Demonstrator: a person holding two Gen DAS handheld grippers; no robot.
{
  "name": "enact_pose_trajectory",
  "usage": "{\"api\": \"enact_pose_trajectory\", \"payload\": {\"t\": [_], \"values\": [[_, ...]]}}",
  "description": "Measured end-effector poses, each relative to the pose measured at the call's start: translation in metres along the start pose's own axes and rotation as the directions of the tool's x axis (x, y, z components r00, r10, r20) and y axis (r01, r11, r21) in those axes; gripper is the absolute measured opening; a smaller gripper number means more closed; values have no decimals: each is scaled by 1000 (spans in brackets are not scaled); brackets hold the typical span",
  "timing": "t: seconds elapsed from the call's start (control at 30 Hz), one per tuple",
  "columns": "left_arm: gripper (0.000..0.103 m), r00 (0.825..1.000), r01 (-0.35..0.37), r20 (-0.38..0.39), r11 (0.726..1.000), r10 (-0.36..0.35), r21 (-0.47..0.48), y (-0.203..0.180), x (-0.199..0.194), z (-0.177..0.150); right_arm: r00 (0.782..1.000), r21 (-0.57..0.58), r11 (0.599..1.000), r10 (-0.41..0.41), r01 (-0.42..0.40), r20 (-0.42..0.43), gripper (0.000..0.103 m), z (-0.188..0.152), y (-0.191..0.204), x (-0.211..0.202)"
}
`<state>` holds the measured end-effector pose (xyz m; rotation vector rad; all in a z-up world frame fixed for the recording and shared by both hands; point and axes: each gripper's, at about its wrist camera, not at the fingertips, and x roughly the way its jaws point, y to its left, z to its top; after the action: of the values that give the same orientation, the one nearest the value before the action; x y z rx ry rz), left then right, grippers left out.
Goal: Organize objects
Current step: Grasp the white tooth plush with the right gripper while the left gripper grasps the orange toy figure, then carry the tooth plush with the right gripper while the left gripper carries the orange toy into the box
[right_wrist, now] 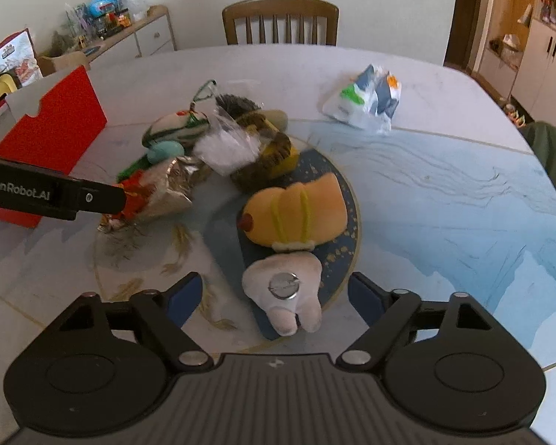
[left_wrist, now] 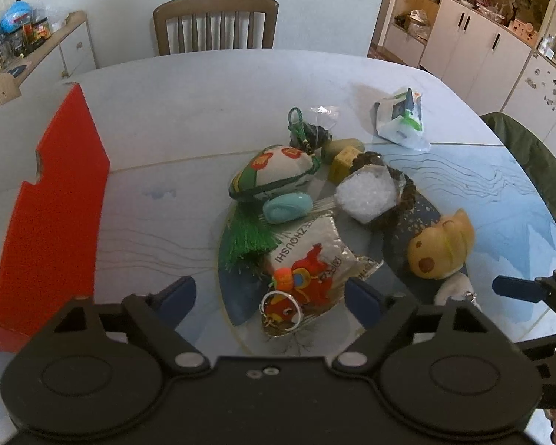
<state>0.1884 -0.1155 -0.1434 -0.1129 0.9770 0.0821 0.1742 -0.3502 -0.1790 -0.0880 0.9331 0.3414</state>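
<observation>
A pile of small objects lies mid-table. My left gripper (left_wrist: 270,296) is open, its fingers either side of a red plush keychain (left_wrist: 300,289) on a silver packet (left_wrist: 315,252). Beyond lie a teal case (left_wrist: 287,207), a green tassel (left_wrist: 246,241), an embroidered pouch (left_wrist: 270,174) and a bag of white crystals (left_wrist: 365,194). My right gripper (right_wrist: 276,296) is open around a white tooth plush (right_wrist: 283,293) with a metal disc. A yellow hot-dog plush (right_wrist: 296,215) lies just beyond it. The left gripper's arm (right_wrist: 52,193) shows at the left of the right wrist view.
A red open box (left_wrist: 52,215) stands at the table's left. A white plastic bag (left_wrist: 402,118) lies at the far right. A wooden chair (left_wrist: 215,24) stands behind the table; a green-draped chair (left_wrist: 530,163) is at the right. The right gripper's fingertip (left_wrist: 515,289) shows at the right edge.
</observation>
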Motion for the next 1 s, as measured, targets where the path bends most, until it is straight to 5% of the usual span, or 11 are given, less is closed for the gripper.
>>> {"api": "enact_pose_trajectory", "payload": {"t": [0.2, 0.63, 1.0], "values": [[71, 999, 20, -31, 1000, -21, -15, -2, 10, 1, 1000, 7, 1000, 15, -15, -24, 81, 1, -8, 9], [42, 995, 70, -62, 996, -74, -57, -3, 16, 3, 997, 29, 998, 58, -57, -50, 55, 2, -13, 18], [40, 996, 63, -57, 993, -68, -96, -4, 12, 4, 997, 38, 997, 65, -64, -34, 46, 1, -15, 14]]}}
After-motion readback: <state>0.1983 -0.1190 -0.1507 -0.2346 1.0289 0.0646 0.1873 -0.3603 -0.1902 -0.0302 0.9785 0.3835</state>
